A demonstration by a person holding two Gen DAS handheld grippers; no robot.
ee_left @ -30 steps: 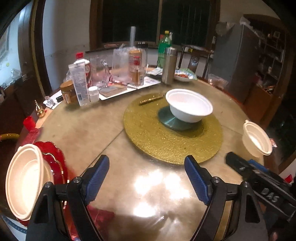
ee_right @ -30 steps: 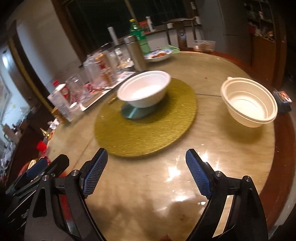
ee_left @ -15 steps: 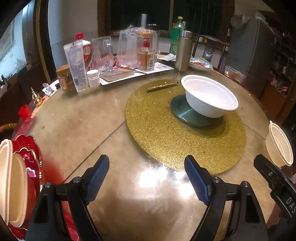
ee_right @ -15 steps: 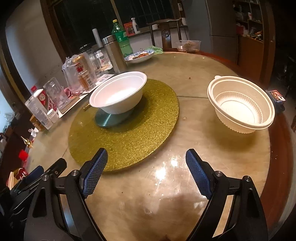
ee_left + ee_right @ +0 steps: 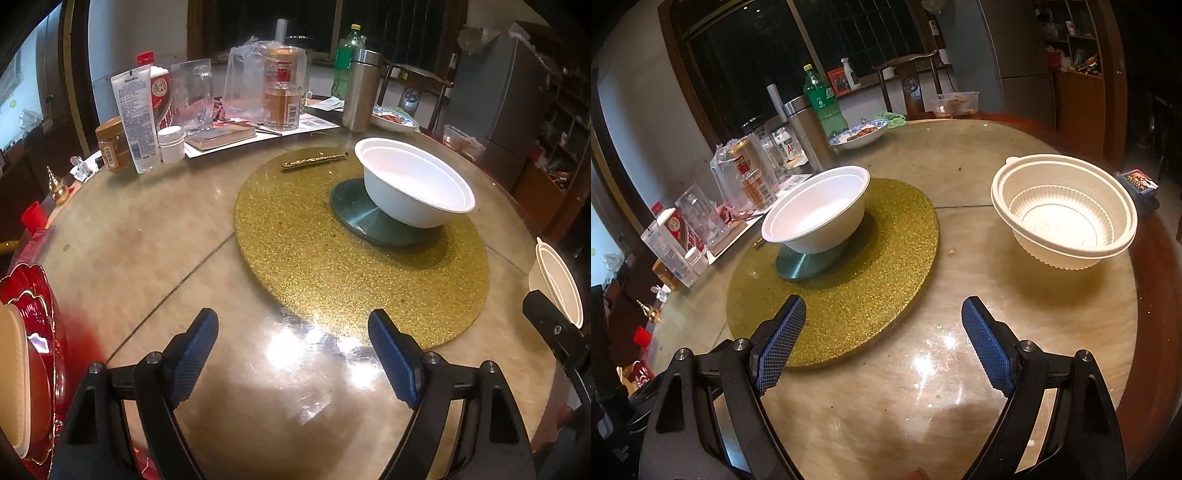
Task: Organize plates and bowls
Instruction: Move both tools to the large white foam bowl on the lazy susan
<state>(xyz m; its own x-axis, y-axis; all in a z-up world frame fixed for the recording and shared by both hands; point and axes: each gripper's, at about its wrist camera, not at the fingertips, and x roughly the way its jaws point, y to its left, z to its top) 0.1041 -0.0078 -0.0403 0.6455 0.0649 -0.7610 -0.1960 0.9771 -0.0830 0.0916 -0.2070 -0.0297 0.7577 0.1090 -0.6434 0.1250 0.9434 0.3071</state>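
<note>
A white bowl (image 5: 417, 184) (image 5: 816, 210) stands on a dark green disc (image 5: 369, 218) in the middle of a gold glitter turntable (image 5: 332, 258) (image 5: 849, 291). To the right, near the table edge, sits a cream ribbed plastic bowl (image 5: 1067, 210) (image 5: 557, 288). At the far left a red scalloped plate (image 5: 40, 306) carries a cream bowl (image 5: 13, 376), cut off by the frame. My left gripper (image 5: 291, 350) is open over bare tabletop in front of the turntable. My right gripper (image 5: 884, 343) is open too, between the turntable's rim and the cream bowl, holding nothing.
The round marble table (image 5: 129, 240) has a dark wooden rim (image 5: 1160, 332). At the back stand bottles, a glass jug (image 5: 195, 96), a steel flask (image 5: 360, 92), a tube, jars and a patterned dish with food (image 5: 860, 134). A gold pen (image 5: 314, 159) lies on the turntable.
The left gripper's view swung right and sank: the red plate and its bowl slid toward the left edge. The right gripper's view turned so the cream bowl looks nearer. Both jaws kept their width.
</note>
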